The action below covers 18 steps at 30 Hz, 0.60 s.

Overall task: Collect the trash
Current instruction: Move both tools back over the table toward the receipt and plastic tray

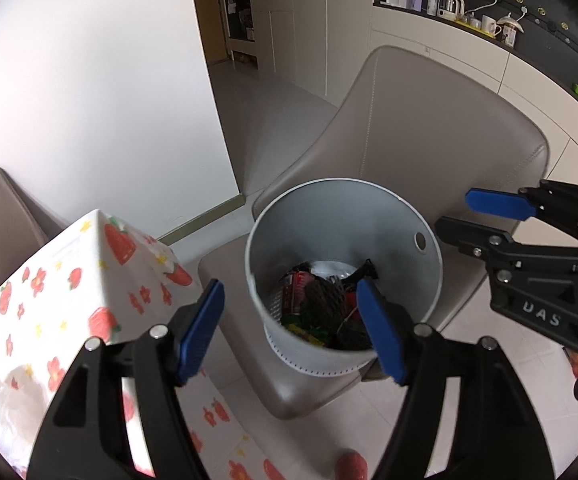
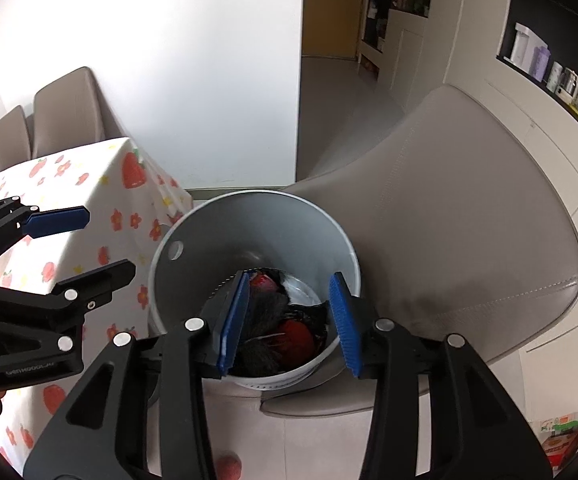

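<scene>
A pale grey round trash bin (image 1: 389, 216) stands on the seat of a taupe chair (image 1: 429, 128). It holds trash (image 1: 321, 304): a red can, dark crumpled pieces and green and yellow wrappers. My left gripper (image 1: 293, 328) is open and empty, above the bin's near left rim. My right gripper (image 2: 289, 316) is open and empty, over the bin (image 2: 289, 220) and its trash (image 2: 281, 328). Each gripper shows in the other's view, the right one (image 1: 469, 216) at the right and the left one (image 2: 101, 240) at the left.
A table with a strawberry-and-flower cloth (image 1: 69, 292) stands left of the chair, also in the right wrist view (image 2: 89, 208). Two more taupe chairs (image 2: 65, 112) stand behind it by a white wall. A counter with kettle and cups (image 1: 469, 12) lies far right. Tiled floor (image 1: 449, 420) surrounds the chair.
</scene>
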{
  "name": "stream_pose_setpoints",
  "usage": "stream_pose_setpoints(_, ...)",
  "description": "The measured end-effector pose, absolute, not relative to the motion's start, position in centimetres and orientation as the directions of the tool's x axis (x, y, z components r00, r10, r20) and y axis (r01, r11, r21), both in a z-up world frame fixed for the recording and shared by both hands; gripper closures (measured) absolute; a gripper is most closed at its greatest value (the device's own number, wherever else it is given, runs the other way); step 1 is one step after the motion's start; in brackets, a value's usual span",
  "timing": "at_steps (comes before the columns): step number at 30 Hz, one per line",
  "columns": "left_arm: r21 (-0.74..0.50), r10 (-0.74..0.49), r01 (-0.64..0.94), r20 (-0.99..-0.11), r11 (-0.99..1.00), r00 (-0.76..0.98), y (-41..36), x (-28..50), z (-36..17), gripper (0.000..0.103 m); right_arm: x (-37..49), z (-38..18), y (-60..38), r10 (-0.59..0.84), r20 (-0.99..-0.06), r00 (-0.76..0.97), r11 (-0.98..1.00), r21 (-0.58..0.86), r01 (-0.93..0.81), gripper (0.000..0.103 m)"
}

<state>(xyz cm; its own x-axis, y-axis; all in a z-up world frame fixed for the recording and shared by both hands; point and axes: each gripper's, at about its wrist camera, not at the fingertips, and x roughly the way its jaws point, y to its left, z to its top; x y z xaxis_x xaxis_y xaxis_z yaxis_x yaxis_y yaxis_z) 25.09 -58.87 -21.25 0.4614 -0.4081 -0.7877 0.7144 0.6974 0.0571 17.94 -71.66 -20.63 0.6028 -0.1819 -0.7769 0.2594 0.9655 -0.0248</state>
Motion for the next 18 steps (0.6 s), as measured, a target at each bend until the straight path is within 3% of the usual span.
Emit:
stream_pose_setpoints(8,0.032,-0.407,0.649,-0.755,0.76,0.514,-50.9,23.6,-18.6,0.034,17.6,-17.5,-63.7,-0.135,-0.749,0.649,0.989,-0.059,0.138,0.063)
stream_pose_setpoints(18,0.035,-0.295,0.464,-0.73,0.885,0.617,-33.7,21.6,-15.8,0.034,18.9,-14.7,-48.4,0.004,-0.726,0.687,0.997,-0.052,-0.061,0.063)
